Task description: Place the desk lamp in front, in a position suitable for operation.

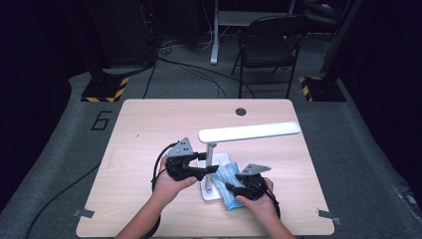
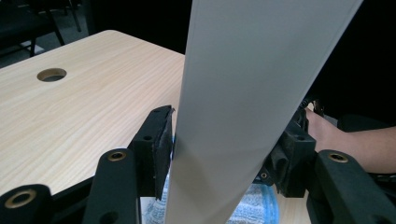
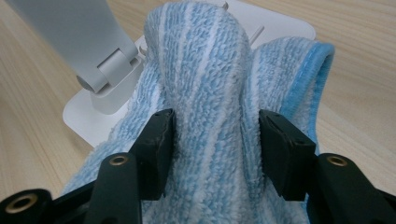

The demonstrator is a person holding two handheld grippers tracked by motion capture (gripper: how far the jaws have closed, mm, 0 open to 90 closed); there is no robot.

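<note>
A white desk lamp stands mid-table, with a long flat head (image 1: 249, 132), a slim post (image 1: 211, 162) and a flat base (image 1: 208, 193). My left gripper (image 1: 211, 169) comes in from the left and is shut on the post (image 2: 243, 93); both pads touch its sides. A blue-and-white striped towel (image 1: 230, 174) lies bunched over the base and on the table to its right. My right gripper (image 3: 212, 135) stands open around a raised fold of the towel (image 3: 210, 93); the fold fills the gap and is not squeezed. The lamp's hinge (image 3: 107, 65) shows beside it.
The light wooden table (image 1: 149, 124) has a round cable hole (image 1: 241, 111) near its far edge. A black folding chair (image 1: 268, 45) stands beyond the table on grey carpet. Black cables trail from both grippers toward the near edge.
</note>
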